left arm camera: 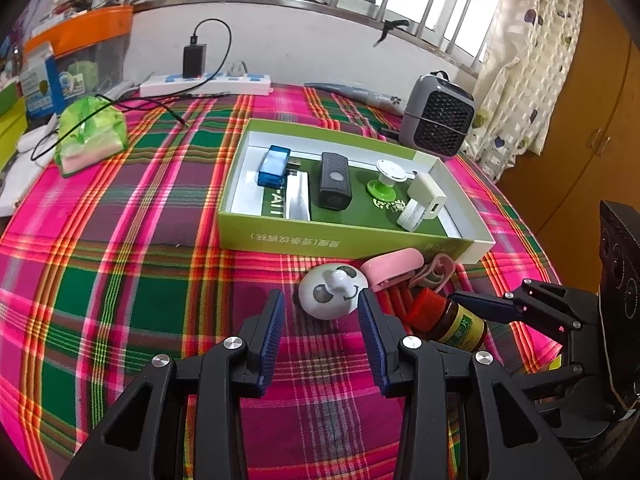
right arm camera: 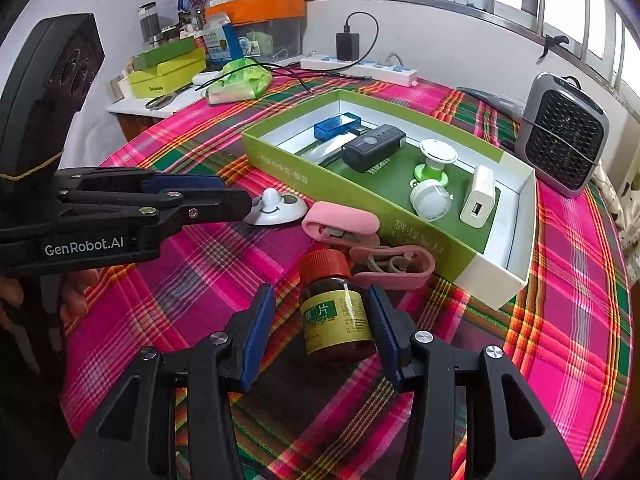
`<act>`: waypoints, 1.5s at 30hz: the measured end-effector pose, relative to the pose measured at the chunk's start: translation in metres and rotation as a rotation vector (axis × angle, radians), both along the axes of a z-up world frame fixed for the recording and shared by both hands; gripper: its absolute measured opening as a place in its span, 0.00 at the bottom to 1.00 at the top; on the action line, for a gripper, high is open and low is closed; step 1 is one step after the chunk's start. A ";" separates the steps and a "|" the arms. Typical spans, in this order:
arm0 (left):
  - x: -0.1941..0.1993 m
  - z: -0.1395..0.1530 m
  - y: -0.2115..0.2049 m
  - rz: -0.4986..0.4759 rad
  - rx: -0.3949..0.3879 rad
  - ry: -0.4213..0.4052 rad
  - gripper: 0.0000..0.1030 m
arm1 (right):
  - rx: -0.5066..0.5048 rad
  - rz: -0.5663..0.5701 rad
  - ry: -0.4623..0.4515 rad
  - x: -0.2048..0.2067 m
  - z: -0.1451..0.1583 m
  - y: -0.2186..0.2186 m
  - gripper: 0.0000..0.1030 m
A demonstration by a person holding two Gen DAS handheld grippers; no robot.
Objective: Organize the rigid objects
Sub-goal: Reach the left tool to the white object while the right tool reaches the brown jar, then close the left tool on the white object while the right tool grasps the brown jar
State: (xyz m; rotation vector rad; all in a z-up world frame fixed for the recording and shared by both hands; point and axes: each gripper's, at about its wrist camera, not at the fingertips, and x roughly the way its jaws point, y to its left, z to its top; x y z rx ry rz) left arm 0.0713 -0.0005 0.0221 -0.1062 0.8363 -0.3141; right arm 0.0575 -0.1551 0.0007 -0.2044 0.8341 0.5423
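- Two grippers over one busy table, and that tablecloth is loud: pink, green and orange plaid from edge to edge.
- Behind it, a white wall under a barred window, with a power strip along the back edge and a black charger plugged in.
- Far right, a small grey fan sits on the cloth beside a spotted curtain; far left, a crumpled green bag and cluttered shelves.
- Centre stage, the open green box already holds a blue stick, a black device, a green-and-white suction piece and a white charger.
- Just in front of the box: a white smiley-face knob, a pink clip and a second pink clip, all touching or nearly so.
- The right gripper points steeply down, jaws held apart, straddling the brown medicine bottle with the red cap, which lies on its side on the cloth.
- Its right pad looks right against the bottle; on the left there is a clear gap, so no squeeze.
- The left gripper stands open too, fingertips either side of the smiley knob's near edge, gripping nothing.
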 end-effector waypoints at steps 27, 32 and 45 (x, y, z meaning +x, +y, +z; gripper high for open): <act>0.020 -0.008 -0.021 -0.021 0.069 0.029 0.37 | 0.060 -0.070 -0.028 -0.007 0.009 -0.021 0.33; 0.025 -0.010 -0.025 -0.022 0.090 0.032 0.40 | 0.070 -0.084 -0.036 -0.008 0.011 -0.025 0.33; 0.029 -0.016 -0.025 -0.014 0.080 0.059 0.42 | 0.077 -0.091 -0.046 -0.011 0.014 -0.028 0.33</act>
